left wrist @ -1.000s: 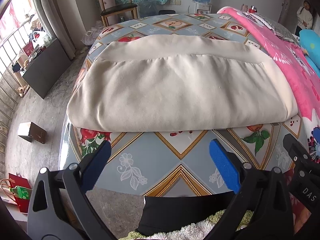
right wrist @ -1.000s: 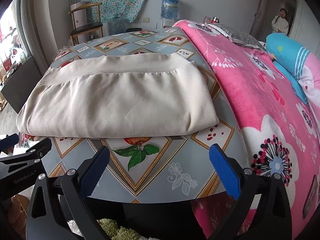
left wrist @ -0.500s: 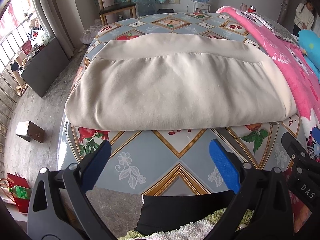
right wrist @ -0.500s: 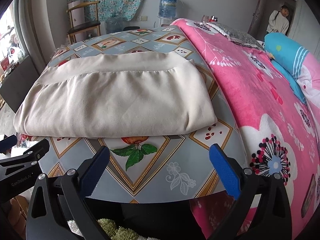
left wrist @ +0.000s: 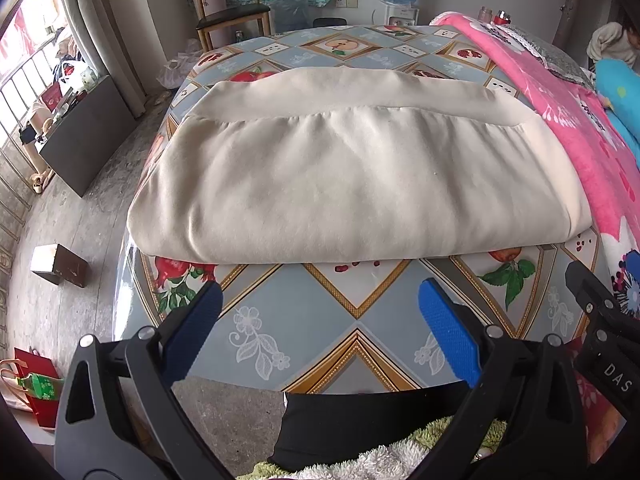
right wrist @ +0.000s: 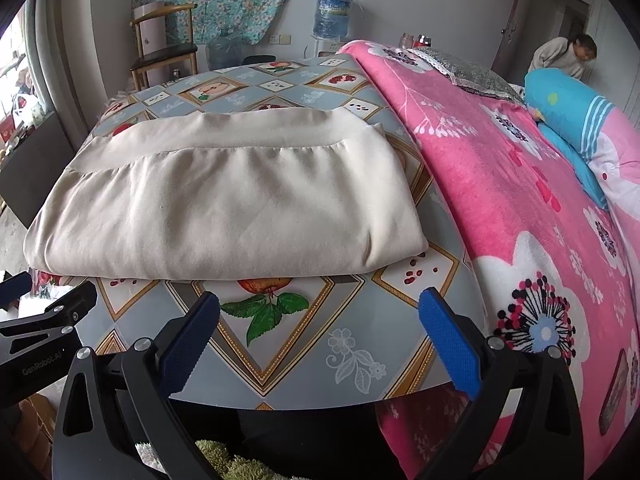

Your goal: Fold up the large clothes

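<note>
Left wrist view, folded cream garment (left wrist: 352, 184) beyond open left hand-held gripper (left wrist: 320, 320), apart.

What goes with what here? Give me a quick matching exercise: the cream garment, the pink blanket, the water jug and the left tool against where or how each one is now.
Column 1:
1. cream garment
2. pink blanket
3. water jug
4. left tool

Column 2:
A. by the far wall
B. open, holding nothing, above the table's near edge
C. folded on the patterned tablecloth
D. draped along the table's right side

Pairs: 1-C, 2-D, 3-A, 4-B
</note>
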`<state>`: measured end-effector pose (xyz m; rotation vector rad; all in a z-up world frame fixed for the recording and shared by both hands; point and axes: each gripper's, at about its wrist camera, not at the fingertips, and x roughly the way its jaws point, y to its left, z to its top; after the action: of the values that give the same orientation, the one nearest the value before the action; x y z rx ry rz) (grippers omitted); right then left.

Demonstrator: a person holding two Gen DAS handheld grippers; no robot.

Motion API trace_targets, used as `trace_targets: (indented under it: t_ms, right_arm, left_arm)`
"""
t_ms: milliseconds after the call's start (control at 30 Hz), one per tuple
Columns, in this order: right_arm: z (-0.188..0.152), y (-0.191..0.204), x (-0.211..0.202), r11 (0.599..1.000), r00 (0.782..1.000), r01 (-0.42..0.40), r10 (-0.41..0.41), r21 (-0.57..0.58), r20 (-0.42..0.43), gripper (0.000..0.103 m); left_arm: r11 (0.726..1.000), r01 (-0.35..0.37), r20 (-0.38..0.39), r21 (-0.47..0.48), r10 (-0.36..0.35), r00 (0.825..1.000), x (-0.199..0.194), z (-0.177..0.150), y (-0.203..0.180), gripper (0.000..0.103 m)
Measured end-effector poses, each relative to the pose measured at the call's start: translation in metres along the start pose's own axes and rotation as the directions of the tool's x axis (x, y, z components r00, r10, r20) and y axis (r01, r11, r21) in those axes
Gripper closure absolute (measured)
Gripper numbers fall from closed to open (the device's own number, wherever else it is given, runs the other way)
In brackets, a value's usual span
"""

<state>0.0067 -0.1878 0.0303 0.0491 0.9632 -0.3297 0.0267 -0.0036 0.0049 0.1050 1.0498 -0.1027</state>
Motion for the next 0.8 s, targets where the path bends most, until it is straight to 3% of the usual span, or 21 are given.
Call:
trace_targets:
  t_ms: [800]
  right_arm:
    - [0.0025,-0.0005,0.0009,1.000,1.000,0.011,-0.011,-0.002,0.005,0.006]
  left_arm:
    - [1.000,0.000,-0.001,-0.001,0.000,1.000,0.0006,0.0013,0.0003,0.008]
